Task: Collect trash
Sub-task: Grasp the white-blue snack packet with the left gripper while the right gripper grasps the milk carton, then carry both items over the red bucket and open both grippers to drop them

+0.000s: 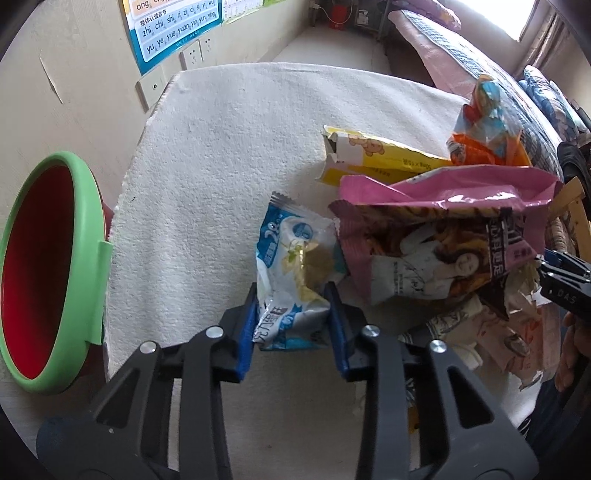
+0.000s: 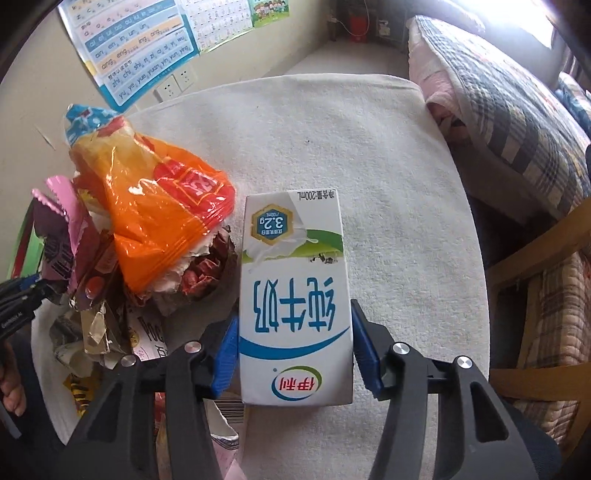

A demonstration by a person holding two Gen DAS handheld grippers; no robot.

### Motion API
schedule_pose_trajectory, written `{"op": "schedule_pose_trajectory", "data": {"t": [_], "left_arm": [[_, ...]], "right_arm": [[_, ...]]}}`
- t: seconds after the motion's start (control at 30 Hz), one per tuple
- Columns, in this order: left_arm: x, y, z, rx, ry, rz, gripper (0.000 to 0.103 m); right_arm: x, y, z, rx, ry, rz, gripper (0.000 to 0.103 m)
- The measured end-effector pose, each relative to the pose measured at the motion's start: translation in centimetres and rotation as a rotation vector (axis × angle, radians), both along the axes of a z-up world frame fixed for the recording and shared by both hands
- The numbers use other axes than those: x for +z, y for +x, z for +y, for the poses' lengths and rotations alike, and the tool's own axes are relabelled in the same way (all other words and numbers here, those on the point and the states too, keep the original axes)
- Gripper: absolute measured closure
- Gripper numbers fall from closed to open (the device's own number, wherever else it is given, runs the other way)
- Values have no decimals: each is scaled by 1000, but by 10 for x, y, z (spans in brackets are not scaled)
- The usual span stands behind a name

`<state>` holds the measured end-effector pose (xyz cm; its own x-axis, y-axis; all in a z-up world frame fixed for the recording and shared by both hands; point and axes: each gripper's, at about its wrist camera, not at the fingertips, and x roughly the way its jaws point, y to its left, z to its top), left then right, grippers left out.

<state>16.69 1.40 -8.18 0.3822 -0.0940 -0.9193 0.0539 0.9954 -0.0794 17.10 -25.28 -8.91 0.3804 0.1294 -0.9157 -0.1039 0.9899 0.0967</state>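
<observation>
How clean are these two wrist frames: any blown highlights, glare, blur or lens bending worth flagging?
Left wrist view: window blown out at top right, strong fisheye curve with dark corners, blue-white wrapper sharp. Right wrist view: same overexposed top-right corner, glare spots on the orange bag, milk carton print crisp, no motion blur.

A white towel-covered table (image 1: pixel 229 155) carries the litter: a blue-white wrapper (image 1: pixel 295 266) lies near, a pink snack bag (image 1: pixel 436 236) and yellow box (image 1: pixel 373 158) to its right, and a milk carton (image 2: pixel 293 295) lies flat beside an orange bag (image 2: pixel 162 221).
</observation>
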Motion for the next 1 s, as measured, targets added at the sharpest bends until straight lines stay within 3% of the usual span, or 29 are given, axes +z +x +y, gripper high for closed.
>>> {"op": "schedule_pose_trajectory", "data": {"t": [0.3,1.0], "left_arm": [[6,-8,7,9,2,-19,75],[52,-52,35,73,-16,-100,75]], "right_arm": [[1,-2,-1,11,-17,-1,52],[67,-44,6,-1,14,-136,52]]}}
